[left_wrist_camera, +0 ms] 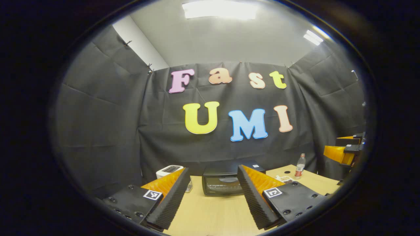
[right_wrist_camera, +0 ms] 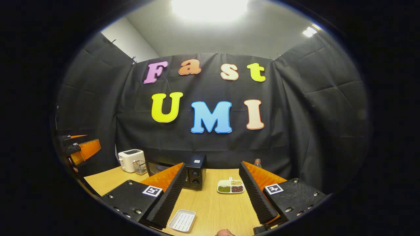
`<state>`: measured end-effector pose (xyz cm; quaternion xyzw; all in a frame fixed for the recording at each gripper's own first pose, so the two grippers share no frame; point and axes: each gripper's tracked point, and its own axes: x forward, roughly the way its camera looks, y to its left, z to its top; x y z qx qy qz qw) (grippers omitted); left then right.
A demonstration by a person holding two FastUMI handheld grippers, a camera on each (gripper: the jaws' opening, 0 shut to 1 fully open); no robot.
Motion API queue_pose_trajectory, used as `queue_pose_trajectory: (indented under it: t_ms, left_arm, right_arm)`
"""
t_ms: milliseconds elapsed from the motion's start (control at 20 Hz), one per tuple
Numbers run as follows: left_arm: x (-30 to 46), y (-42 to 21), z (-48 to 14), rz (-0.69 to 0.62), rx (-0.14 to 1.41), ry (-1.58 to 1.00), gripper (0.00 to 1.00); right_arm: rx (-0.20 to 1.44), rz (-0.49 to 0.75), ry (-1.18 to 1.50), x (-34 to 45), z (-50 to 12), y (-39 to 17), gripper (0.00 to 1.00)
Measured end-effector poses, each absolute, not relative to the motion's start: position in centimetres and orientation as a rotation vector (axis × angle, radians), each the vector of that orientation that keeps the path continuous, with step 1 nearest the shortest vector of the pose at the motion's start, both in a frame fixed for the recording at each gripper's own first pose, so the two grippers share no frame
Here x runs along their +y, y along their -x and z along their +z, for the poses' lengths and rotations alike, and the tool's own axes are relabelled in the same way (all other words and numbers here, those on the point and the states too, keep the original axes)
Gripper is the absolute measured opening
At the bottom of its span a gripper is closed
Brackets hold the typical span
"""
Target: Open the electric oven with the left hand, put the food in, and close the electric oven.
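Nearest in the right gripper view, the right tongs (right_wrist_camera: 210, 193) are spread wide with nothing between them, held above the pale wooden desk (right_wrist_camera: 213, 209). Just below, at about 7 o'clock, a small white ridged tray (right_wrist_camera: 182, 220) lies flat near the desk's front edge, with bare wood around it. Farther on, at 12 o'clock between the fingers, sits a white divided dish of green, brown and pale grains (right_wrist_camera: 231, 187).

Beyond it, at 11 o'clock, the black box-shaped electric oven (right_wrist_camera: 193, 172) stands near the back of the desk, two round knobs on its right panel, its door shut. Left of it stands a white toaster (right_wrist_camera: 131, 159) with a clear glass (right_wrist_camera: 139, 166) beside.

In the left gripper view, the left tongs (left_wrist_camera: 213, 193) are likewise spread and hold nothing, open desk ahead of them up to the oven's dark glass door. A clear plastic bottle with a red label (left_wrist_camera: 299, 166) stands at 2 o'clock near the far edge.
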<state>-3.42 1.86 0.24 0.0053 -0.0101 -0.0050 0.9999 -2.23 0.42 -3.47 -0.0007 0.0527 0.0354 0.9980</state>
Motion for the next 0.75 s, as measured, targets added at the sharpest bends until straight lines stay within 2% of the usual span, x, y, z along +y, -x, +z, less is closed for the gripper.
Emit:
queue_pose_trajectory:
  t_ms: [750]
  left_arm:
    - [2.9,2.7,0.1,-0.007,-0.027,-0.012,1.0]
  right_arm:
    - [0.095,0.063,-0.007,1.6,-3.3,1.8,0.98]
